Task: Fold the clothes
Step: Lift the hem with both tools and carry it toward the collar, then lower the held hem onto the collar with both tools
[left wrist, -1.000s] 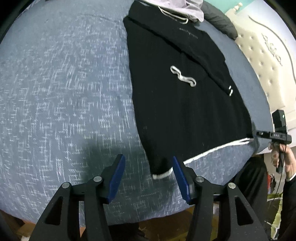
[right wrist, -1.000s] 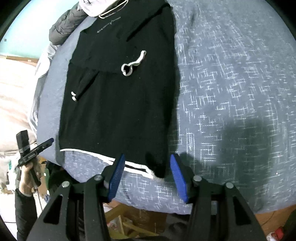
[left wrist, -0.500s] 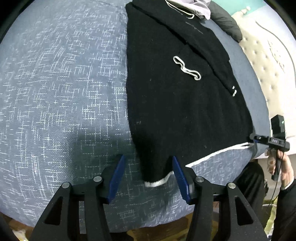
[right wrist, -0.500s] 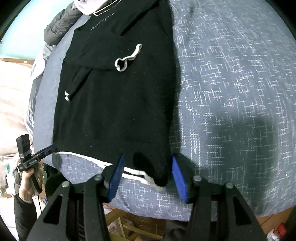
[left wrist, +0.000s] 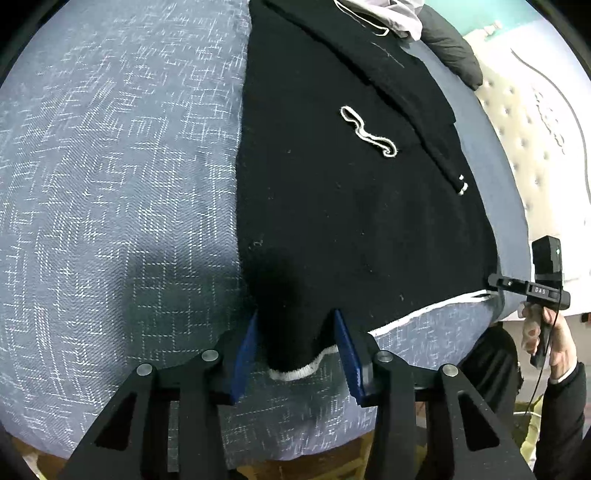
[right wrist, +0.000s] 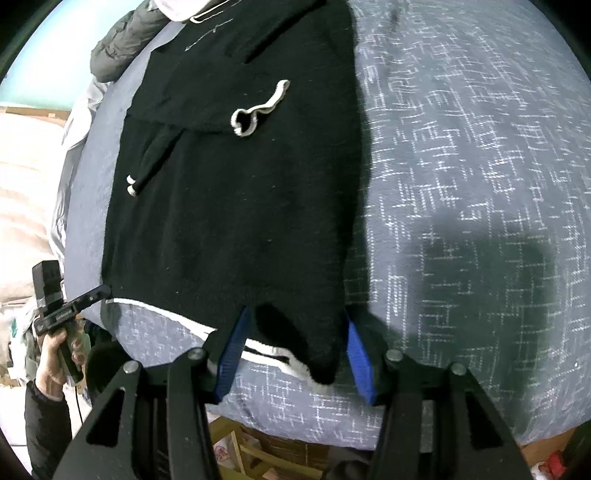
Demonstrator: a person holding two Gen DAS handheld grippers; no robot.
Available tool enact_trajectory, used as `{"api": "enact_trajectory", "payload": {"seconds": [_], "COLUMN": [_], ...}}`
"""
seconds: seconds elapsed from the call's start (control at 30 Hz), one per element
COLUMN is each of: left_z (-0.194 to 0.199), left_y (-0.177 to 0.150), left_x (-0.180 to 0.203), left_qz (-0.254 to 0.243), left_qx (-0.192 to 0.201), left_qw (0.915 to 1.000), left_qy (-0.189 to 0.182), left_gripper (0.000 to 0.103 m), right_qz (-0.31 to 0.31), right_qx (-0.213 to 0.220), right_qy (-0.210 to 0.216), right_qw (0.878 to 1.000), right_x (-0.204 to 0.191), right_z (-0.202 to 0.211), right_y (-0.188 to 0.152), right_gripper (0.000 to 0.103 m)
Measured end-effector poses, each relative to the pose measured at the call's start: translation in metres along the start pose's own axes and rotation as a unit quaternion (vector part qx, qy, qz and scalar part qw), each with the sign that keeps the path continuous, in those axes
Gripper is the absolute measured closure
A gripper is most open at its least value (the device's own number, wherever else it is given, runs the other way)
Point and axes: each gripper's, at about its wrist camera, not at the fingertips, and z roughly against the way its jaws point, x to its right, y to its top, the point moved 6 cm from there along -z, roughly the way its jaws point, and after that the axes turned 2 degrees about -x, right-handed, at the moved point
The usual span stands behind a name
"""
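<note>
A black sweater (left wrist: pixel 351 192) with white trim lies flat on the blue-grey bed, sleeves folded over its front; it also shows in the right wrist view (right wrist: pixel 240 184). My left gripper (left wrist: pixel 295 343) is open, its blue fingers either side of one white-trimmed hem corner (left wrist: pixel 291 369). My right gripper (right wrist: pixel 293 350) is open, its fingers astride the other hem corner (right wrist: pixel 321 373). Each gripper shows small at the other view's edge: the right gripper's fingertips (left wrist: pixel 495 282) and the left gripper's fingertips (right wrist: pixel 103 290), both at the hem.
The blue-grey patterned bedspread (left wrist: pixel 110 184) spreads wide beside the sweater, also in the right wrist view (right wrist: pixel 480 166). A dark jacket (left wrist: pixel 450 55) and pale clothing (left wrist: pixel 388 11) lie at the far end. A cream tufted headboard (left wrist: pixel 535 129) stands at the right. The bed edge is just below the grippers.
Both grippers have moved forward and down over the bed edge, so each hem corner now sits between open fingers instead of ahead of them.
</note>
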Motion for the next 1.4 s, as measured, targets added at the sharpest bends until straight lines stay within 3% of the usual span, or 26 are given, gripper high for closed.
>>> {"api": "enact_trajectory", "payload": {"seconds": [0.07,0.13,0.2,0.27,0.33,0.83,1.4], "left_z": [-0.001,-0.002,-0.001,-0.001,0.007,0.094,0.191], "left_y": [0.0,0.0,0.0,-0.001,-0.001,0.006,-0.066], "left_x": [0.003,0.006,0.009,0.014,0.024,0.062,0.08], "left_qz": [-0.005,-0.01,-0.016,-0.027,-0.05,-0.119,-0.163], "left_qx": [-0.002,-0.001,0.004,0.007,0.015,0.099,0.174], "left_qw": [1.0,0.9999,0.9998,0.9995,0.9985,0.9878,0.9708], "left_qy": [0.002,0.005,0.009,0.013,0.018,0.015,-0.022], "left_gripper": [0.06,0.07,0.084,0.094,0.094,0.097,0.097], "right_qz": [0.004,0.007,0.011,0.021,0.039,0.124,0.212], "right_qx": [-0.001,0.0,0.003,0.002,0.01,0.116,0.183], "right_qy": [0.002,0.004,0.01,0.011,0.009,0.015,0.057], "right_qw": [1.0,1.0,1.0,1.0,0.999,0.985,0.958], "right_x": [-0.001,-0.003,-0.007,-0.012,-0.019,-0.061,-0.121], "right_z": [-0.001,-0.001,-0.002,-0.003,0.001,0.099,0.188], "right_y": [-0.001,-0.001,-0.001,-0.003,-0.004,-0.014,-0.06], "right_gripper": [0.051,0.051,0.059,0.079,0.097,0.098,0.098]}}
